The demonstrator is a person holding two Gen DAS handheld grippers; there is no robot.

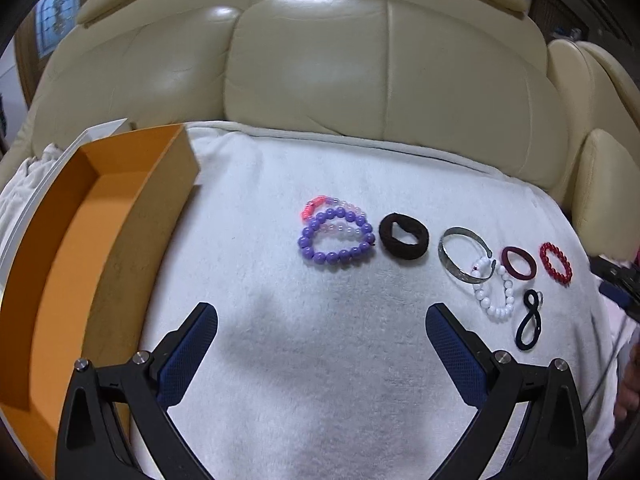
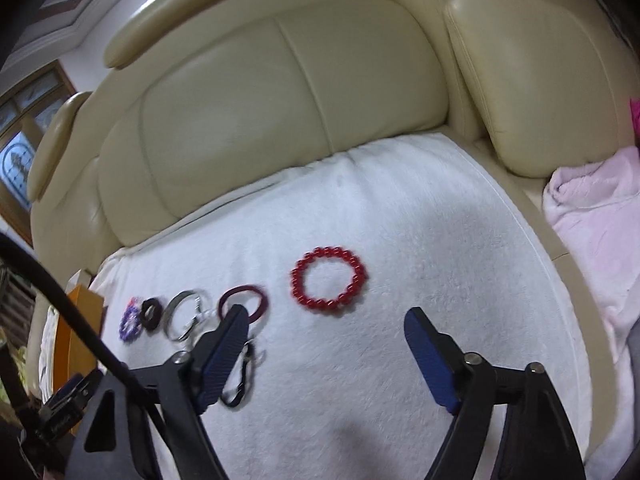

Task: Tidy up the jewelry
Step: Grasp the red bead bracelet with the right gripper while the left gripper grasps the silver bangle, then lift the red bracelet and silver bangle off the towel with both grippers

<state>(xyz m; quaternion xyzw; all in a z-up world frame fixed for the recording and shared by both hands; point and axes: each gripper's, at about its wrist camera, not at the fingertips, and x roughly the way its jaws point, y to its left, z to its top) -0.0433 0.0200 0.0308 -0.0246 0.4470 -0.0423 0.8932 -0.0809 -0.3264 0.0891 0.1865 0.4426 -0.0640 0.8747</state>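
Jewelry lies in a row on a white towel (image 1: 320,360) over a sofa seat: a purple bead bracelet (image 1: 336,240) on a pink one (image 1: 316,205), a black scrunchie (image 1: 403,241), a silver bangle (image 1: 466,255), a white bead bracelet (image 1: 494,292), a maroon hair tie (image 1: 519,263), a red bead bracelet (image 1: 556,263) and a dark twisted hair tie (image 1: 529,320). An empty orange box (image 1: 80,248) stands at the left. My left gripper (image 1: 322,320) is open and empty, short of the purple bracelet. My right gripper (image 2: 324,324) is open and empty, just short of the red bracelet (image 2: 329,276).
Cream leather sofa backrest (image 1: 360,60) rises behind the towel, with an armrest cushion (image 2: 532,80) at the right. A pink blanket (image 2: 592,216) lies beyond the towel's right edge. A black cable (image 2: 80,320) crosses the right wrist view at the left.
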